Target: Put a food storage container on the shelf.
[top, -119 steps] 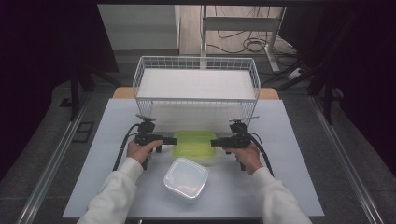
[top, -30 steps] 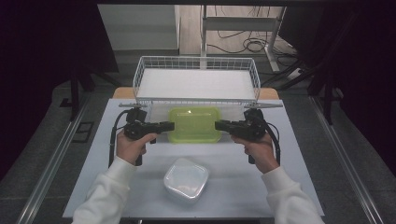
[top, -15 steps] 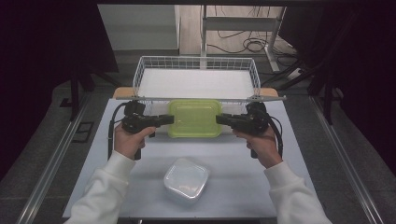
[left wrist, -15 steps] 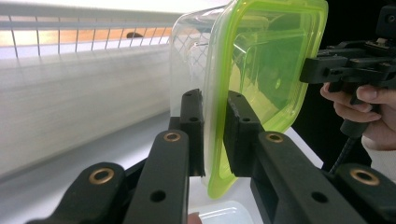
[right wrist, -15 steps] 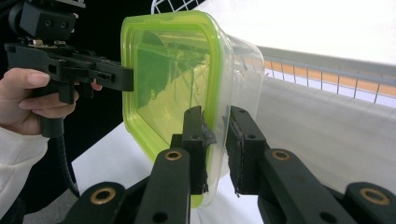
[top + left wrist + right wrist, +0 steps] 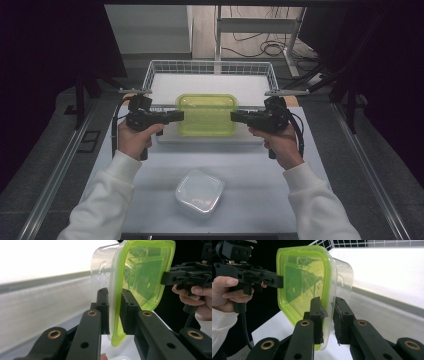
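Observation:
A clear plastic container with a lime-green lid (image 6: 207,114) hangs level in the air in front of the wire basket (image 6: 159,70). My left gripper (image 6: 176,116) is shut on its left rim, and my right gripper (image 6: 236,118) is shut on its right rim. In the left gripper view the green lid (image 6: 140,280) runs between the black pads, with the left gripper (image 6: 115,312) pinching its edge and the other gripper holding the far side. In the right gripper view the right gripper (image 6: 328,320) clamps the lid's rim (image 6: 325,285) the same way.
The white wire basket stands at the table's far edge, open at the top, with a white floor. A second clear container with a clear lid (image 6: 199,192) lies near the front of the white table (image 6: 260,170). Metal rails run along both sides.
Both grippers have lifted the green-lidded container up off the table and carried it away from the person, toward the basket's front wall.

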`<action>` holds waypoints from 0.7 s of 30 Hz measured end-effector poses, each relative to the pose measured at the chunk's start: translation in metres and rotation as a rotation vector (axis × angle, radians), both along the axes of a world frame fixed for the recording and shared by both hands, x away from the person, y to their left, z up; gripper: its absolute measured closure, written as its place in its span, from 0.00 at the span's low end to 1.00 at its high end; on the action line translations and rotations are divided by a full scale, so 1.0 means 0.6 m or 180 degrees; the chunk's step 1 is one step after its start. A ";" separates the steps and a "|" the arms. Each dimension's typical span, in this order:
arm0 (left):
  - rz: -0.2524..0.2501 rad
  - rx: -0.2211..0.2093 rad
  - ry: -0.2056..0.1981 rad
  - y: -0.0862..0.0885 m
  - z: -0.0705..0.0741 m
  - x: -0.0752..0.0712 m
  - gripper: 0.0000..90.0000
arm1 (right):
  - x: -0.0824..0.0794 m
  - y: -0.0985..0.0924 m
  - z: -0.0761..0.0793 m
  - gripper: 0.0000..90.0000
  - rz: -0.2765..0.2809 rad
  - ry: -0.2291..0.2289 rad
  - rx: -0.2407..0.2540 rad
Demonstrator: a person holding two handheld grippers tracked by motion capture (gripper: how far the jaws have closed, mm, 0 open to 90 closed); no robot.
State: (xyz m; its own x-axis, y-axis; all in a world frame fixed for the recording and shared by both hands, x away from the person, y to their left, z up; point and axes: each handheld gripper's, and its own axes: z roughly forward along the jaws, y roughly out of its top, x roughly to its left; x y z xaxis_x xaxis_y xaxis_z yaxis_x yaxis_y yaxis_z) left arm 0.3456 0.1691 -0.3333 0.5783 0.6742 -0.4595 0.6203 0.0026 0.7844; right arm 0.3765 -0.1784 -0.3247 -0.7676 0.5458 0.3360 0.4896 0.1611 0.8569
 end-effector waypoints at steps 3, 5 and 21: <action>0.0009 0.0024 -0.0018 0.002 0.008 0.007 0.89 | 0.009 0.001 0.005 0.87 0.0006 -0.0007 0.0025; 0.0011 0.0011 -0.0013 0.003 0.010 0.010 0.89 | 0.012 0.002 0.007 0.87 0.0016 -0.0022 0.0022; 0.0026 0.0061 -0.0033 0.010 0.055 0.068 0.89 | 0.066 0.011 0.043 0.87 -0.0032 -0.0019 0.0102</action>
State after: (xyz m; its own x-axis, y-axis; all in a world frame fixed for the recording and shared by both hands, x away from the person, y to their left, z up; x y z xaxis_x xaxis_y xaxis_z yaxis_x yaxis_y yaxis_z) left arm 0.3861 0.1752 -0.3003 0.5775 0.6874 -0.4404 0.6121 -0.0076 0.7908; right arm 0.4162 -0.1717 -0.2991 -0.7641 0.5425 0.3490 0.4860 0.1285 0.8645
